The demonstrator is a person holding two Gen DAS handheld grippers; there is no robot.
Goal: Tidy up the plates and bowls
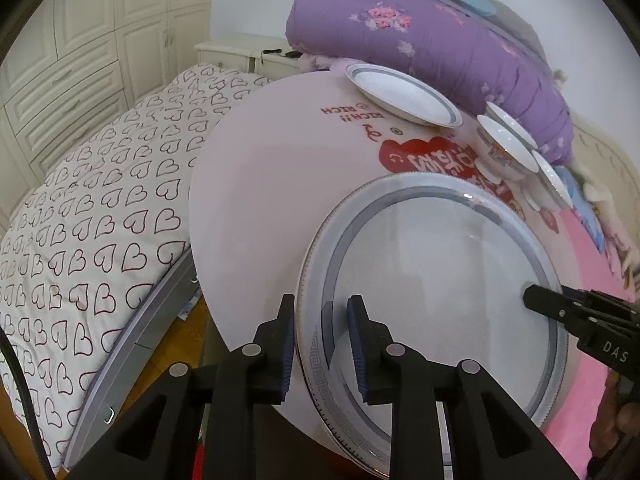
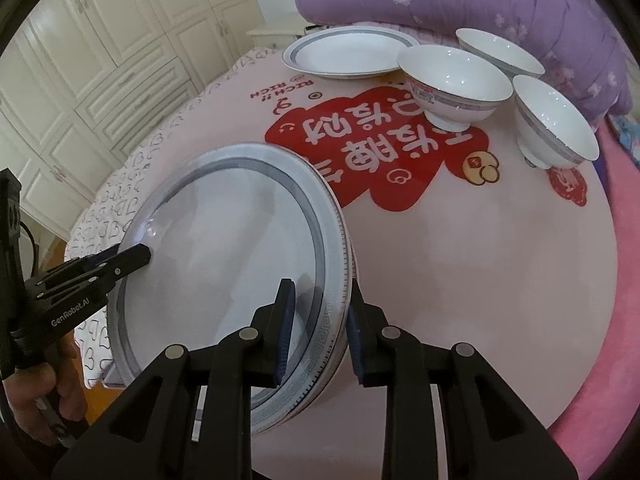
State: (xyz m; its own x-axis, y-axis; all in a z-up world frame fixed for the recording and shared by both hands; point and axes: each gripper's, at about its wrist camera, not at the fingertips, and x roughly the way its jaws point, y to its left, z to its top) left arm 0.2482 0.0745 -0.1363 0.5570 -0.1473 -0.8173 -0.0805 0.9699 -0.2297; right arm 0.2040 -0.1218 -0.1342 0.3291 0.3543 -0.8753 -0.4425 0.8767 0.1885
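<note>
A large white plate (image 1: pixel 440 280) with a grey-blue patterned rim is tilted over the near side of a round pink table (image 1: pixel 260 200). My left gripper (image 1: pixel 322 340) is shut on its near rim, one pad on each face. My right gripper (image 2: pixel 320 336) is shut on the opposite rim of the same plate (image 2: pixel 224 260). Each gripper's tip also shows in the other view, on the plate's far edge. At the table's far side lie a second rimmed plate (image 2: pixel 344 54) and three white bowls (image 2: pixel 452 80), (image 2: pixel 500 50), (image 2: pixel 552 128), all upright.
The table top (image 2: pixel 460 280) has a red printed design in the middle. A bed with a heart-print sheet (image 1: pixel 80 220) lies to the left, and a purple quilt (image 1: pixel 420 40) is piled behind the table. White wardrobe doors (image 2: pixel 80 60) stand beyond. A hand (image 2: pixel 32 392) holds the left gripper.
</note>
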